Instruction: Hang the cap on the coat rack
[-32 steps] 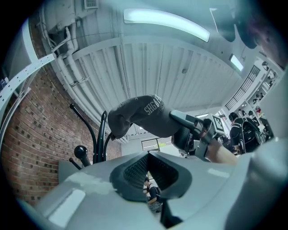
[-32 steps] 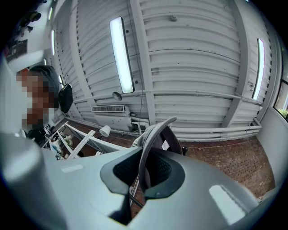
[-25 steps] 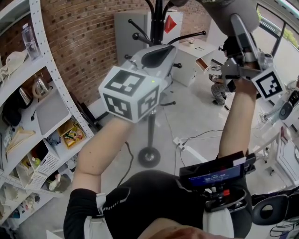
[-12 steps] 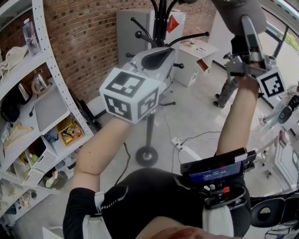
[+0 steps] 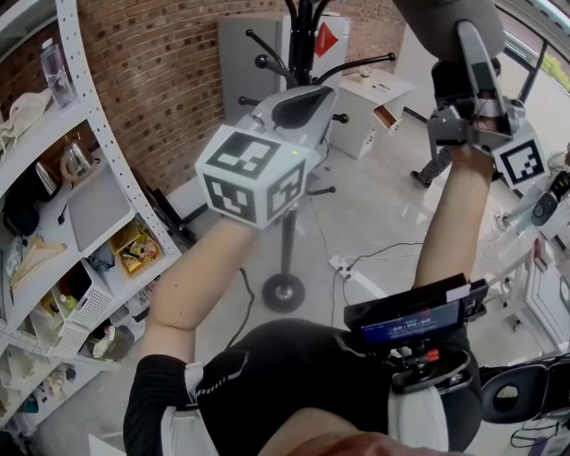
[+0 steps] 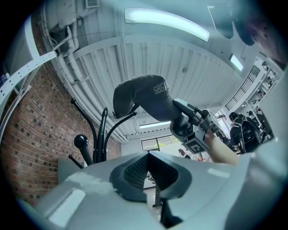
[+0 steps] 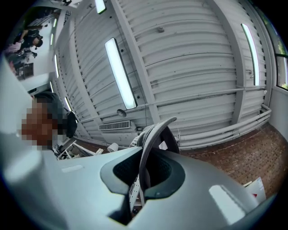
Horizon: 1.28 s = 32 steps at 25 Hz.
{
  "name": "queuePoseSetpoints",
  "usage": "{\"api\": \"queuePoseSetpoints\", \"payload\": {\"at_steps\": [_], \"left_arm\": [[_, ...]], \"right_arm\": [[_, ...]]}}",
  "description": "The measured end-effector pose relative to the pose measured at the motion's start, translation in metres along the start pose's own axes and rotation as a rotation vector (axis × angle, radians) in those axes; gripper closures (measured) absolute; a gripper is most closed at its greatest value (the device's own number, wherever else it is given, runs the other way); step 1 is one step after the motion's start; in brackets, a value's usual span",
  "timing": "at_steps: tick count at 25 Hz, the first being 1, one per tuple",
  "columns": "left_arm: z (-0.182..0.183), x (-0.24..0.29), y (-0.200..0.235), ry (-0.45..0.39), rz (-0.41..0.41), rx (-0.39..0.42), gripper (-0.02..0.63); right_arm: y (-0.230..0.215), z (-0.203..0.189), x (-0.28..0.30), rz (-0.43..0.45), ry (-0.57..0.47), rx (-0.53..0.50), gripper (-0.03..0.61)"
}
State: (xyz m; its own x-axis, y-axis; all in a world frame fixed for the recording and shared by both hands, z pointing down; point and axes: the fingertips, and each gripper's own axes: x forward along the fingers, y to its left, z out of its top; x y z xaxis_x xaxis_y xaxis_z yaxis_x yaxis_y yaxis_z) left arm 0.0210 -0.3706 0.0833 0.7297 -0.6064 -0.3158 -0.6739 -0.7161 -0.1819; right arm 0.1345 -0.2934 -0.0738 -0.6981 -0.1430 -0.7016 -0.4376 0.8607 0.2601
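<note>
The dark grey cap (image 5: 445, 16) is held high at the top right, and my right gripper (image 5: 465, 37) is shut on its brim. In the left gripper view the cap (image 6: 144, 95) hangs just right of and above the black coat rack's curved hooks (image 6: 100, 131), with the right gripper (image 6: 196, 130) behind it. The brim (image 7: 152, 139) runs edge-on between the right gripper's (image 7: 144, 173) jaws. The coat rack (image 5: 287, 233) stands ahead, partly hidden by my left gripper (image 5: 299, 105). The left gripper (image 6: 150, 173) is shut on nothing and points up at the hooks.
White shelving (image 5: 96, 151) with kettles, boxes and bags fills the left side against a brick wall. A white cabinet (image 5: 376, 96) stands behind the rack. A power strip and cables (image 5: 346, 269) lie on the floor by the rack's base. A person's legs (image 5: 436, 166) show at the back right.
The right gripper with the cap has shifted slightly right and up. The left gripper has barely moved. The person in the background has walked to the right.
</note>
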Motion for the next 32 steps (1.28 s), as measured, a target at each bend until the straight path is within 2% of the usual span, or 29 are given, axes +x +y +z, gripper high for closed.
{"api": "queuePoseSetpoints", "payload": {"at_steps": [10,12,17,27,32], "left_arm": [[-0.009,-0.021,-0.003,0.022,0.024,0.030,0.609],[-0.010,-0.025,-0.001,0.024,0.036,0.036,0.609],[-0.015,-0.028,0.008,0.032,0.063,0.030,0.609],[-0.061,-0.005,-0.008,0.087,-0.014,-0.070,0.609],[-0.070,0.002,-0.019,0.084,-0.008,-0.083,0.609]], "right_arm": [[-0.038,0.030,0.003,-0.030,-0.201,-0.001,0.552],[-0.048,0.025,0.007,-0.049,-0.201,-0.006,0.552],[-0.074,-0.005,-0.020,-0.144,-0.186,0.093,0.552],[-0.047,-0.063,-0.105,-0.229,-0.138,0.180,0.551],[-0.042,-0.093,-0.126,-0.270,-0.093,0.235,0.546]]}}
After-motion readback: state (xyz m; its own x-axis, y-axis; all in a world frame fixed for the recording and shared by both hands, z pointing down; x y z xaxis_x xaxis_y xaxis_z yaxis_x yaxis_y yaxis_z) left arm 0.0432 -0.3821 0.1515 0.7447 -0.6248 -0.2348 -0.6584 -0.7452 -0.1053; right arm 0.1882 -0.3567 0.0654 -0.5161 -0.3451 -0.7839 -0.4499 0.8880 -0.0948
